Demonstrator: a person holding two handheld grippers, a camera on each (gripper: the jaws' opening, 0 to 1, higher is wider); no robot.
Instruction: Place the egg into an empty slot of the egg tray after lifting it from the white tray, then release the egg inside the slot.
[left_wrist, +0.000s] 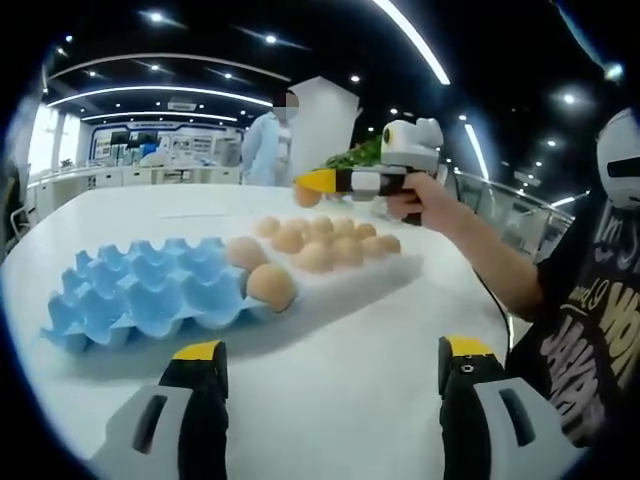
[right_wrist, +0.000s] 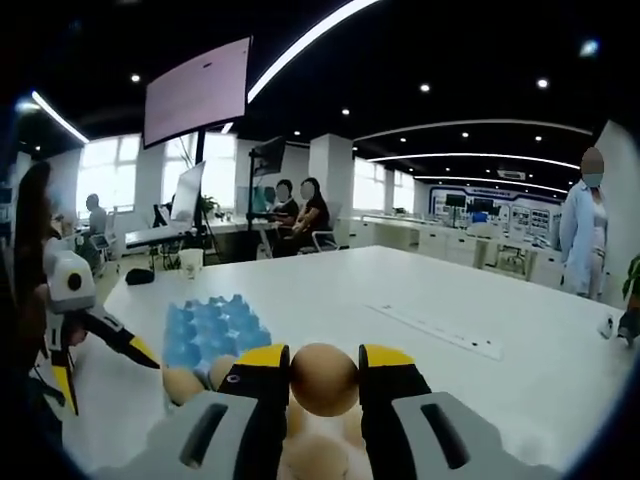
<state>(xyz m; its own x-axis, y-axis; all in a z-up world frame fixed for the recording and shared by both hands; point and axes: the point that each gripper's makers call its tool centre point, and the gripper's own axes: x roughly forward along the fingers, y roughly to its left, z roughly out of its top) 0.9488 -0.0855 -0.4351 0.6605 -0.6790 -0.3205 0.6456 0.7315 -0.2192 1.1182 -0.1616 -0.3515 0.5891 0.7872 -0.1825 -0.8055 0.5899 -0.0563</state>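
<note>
Right hand-held gripper (right_wrist: 324, 375) grasping egg (right_wrist: 324, 380), lifted off white tray (left_wrist: 400, 268). Left hand-held gripper (left_wrist: 330, 362) released. Blue egg tray (left_wrist: 140, 295) holds 2 eggs; placing, release left.

1. The brown egg (right_wrist: 324, 379) sits clamped between my right jaws, lifted above the white tray (left_wrist: 400, 268).
2. The blue egg tray (left_wrist: 140, 295) lies flat on the desk, two eggs in its near-edge slots.
3. The white tray beside it holds more eggs.

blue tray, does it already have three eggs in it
No, the blue tray holds two eggs in the left gripper view, both along the edge nearest the white tray.
</note>
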